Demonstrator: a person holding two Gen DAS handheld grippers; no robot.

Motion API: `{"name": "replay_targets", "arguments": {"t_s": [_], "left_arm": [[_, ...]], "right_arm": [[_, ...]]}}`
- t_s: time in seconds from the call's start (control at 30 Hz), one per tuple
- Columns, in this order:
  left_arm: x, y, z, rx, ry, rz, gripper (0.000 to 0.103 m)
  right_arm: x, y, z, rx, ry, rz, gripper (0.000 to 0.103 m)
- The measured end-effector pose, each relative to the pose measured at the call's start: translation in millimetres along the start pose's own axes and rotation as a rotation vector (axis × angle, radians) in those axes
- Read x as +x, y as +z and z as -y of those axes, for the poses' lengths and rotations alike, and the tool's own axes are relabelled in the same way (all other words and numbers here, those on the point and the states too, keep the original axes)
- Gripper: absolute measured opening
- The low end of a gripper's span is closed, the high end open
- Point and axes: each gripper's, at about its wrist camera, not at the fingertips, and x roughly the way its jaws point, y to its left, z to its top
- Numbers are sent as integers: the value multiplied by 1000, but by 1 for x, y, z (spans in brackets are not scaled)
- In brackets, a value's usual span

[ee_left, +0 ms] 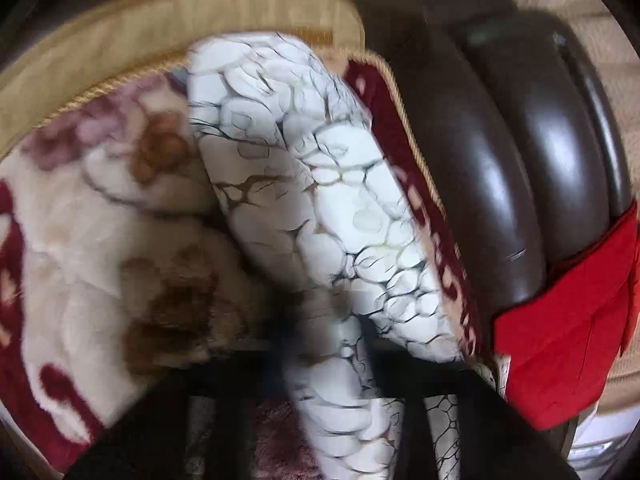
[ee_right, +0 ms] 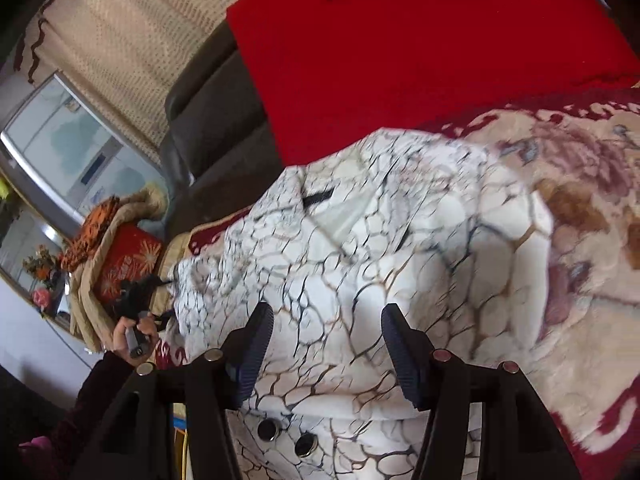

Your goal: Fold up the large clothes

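Your left claw (ee_right: 160,280) is pinched shut on the white crackle-print garment (ee_right: 360,264) (blurred in its own view), which lies on the floral blanket (ee_right: 580,216). Your right claw (ee_right: 326,344) stands spread over it.

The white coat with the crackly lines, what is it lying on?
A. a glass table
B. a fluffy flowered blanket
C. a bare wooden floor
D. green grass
B: the white coat lies spread on a fluffy cream blanket with pinkish and brown flowers and a dark red border.
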Motion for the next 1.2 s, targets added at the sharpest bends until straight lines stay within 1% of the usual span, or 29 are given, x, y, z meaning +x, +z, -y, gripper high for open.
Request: {"name": "replay_targets", "arguments": {"t_s": [0.03, 0.07, 0.13, 0.17, 0.2, 0.27, 0.37, 0.4, 0.53, 0.6, 0.63, 0.67, 0.7, 0.73, 0.77, 0.8, 0.83, 0.87, 0.9, 0.93, 0.97, 1.03, 1.1, 1.17, 1.2], "left_arm": [[1, 1, 2, 1, 1, 5, 7], [-3, -1, 6, 14, 6, 28, 7], [-16, -4, 21, 66, -10, 75, 5], [-30, -9, 33, 111, -31, 120, 5], [-42, -15, 47, 161, -40, 149, 5], [-59, -20, 72, 244, -49, 178, 5], [-94, -47, 125, 414, -75, 214, 5], [-102, -56, 138, 454, -79, 221, 5], [-139, -121, 208, 686, -140, 230, 5], [-153, -172, 242, 838, -168, 219, 5], [-159, -190, 246, 890, -176, 209, 5], [-158, -222, 259, 971, -186, 184, 5], [-156, -245, 268, 1031, -187, 158, 5], [-152, -272, 275, 1096, -176, 127, 5], [-141, -308, 280, 1185, -146, 85, 7], [-132, -339, 280, 1270, -124, 31, 22], [-124, -357, 278, 1322, -111, -11, 47], [-114, -383, 269, 1386, -93, -61, 58], [-108, -401, 258, 1435, -80, -82, 71], [-106, -414, 244, 1471, -71, -91, 72], [-106, -425, 233, 1501, -54, -103, 72], [-105, -420, 212, 1499, -30, -117, 72], [-114, -402, 202, 1437, -36, -109, 72], [-124, -377, 189, 1352, -47, -72, 74], [-130, -355, 184, 1283, -38, -31, 82]], "right_arm": [[-2, 2, 0, 2, -1, 7, 60], [-5, 3, 1, 4, -4, 19, 60], [-14, 6, 2, 5, -12, 44, 60], [-20, 7, 2, 4, -14, 59, 60], [-24, 8, 2, 4, -14, 67, 60], [-32, 10, 2, 8, -16, 87, 60], [-49, 11, 5, 17, -17, 125, 60], [-53, 11, 5, 20, -18, 135, 60], [-72, 11, 10, 43, 0, 174, 60], [-84, 10, 13, 47, 0, 199, 60], [-91, 10, 16, 50, 0, 211, 60], [-94, 10, 17, 53, 0, 218, 60], [-101, 10, 21, 59, 1, 229, 60], [-106, 10, 25, 68, 1, 238, 60], [-109, 10, 27, 73, 1, 242, 60], [-115, 9, 33, 86, 2, 248, 60], [-119, 9, 36, 95, 1, 252, 60], [-122, 8, 40, 106, -3, 256, 64], [-126, 8, 43, 116, -4, 259, 67], [-129, 7, 46, 121, -4, 263, 68], [-130, 7, 47, 123, -5, 264, 69], [-132, 5, 50, 120, -16, 261, 73], [-126, 5, 51, 123, -10, 238, 73], [-110, 5, 49, 135, 8, 192, 73], [-102, 5, 46, 133, 14, 171, 73]]}}
